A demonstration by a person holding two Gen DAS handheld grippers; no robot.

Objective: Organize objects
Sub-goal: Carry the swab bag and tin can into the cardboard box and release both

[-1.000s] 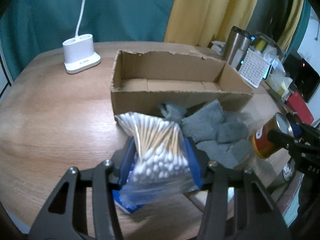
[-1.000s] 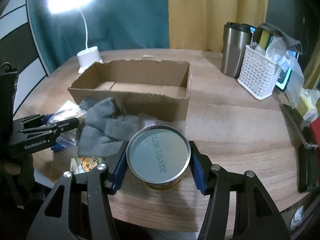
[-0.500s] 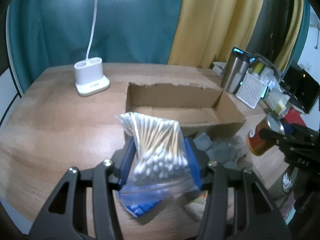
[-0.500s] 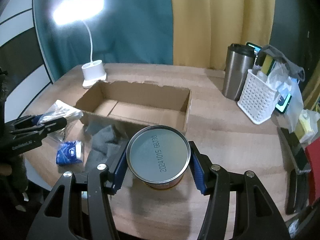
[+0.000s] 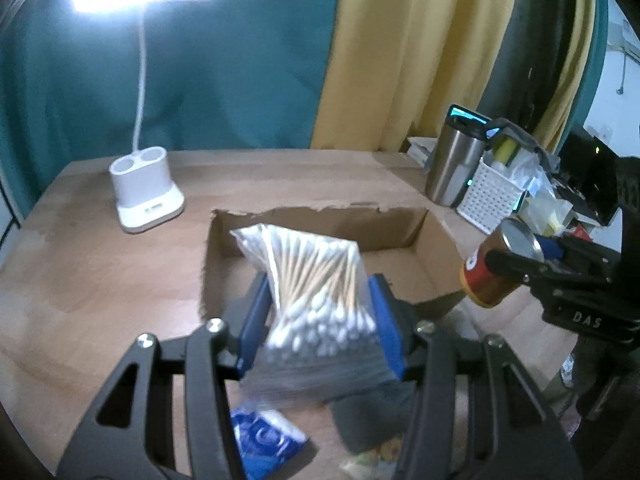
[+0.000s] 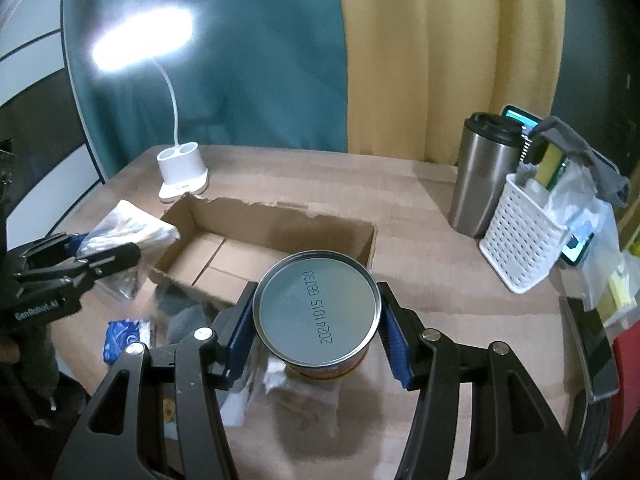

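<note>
The cardboard box (image 6: 256, 248) is sitting empty while the left gripper (image 5: 320, 320) is clamping a bag of cotton swabs (image 5: 316, 280) and the right gripper (image 6: 316, 316) a tin can (image 6: 316, 312) (blue packet (image 6: 122, 338) and grey cloth (image 6: 184, 316) lying on the table (image 6: 440, 280)).

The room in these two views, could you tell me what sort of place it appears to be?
Probably a home desk or study corner: a wooden table against curtains, with a lit desk lamp, a steel travel mug and a white basket of odds and ends.

We see left claw (image 5: 320, 320) clamping cotton swab bag (image 5: 316, 280) over cardboard box (image 5: 424, 256); right claw (image 5: 516, 256) grips can (image 5: 486, 280).
</note>
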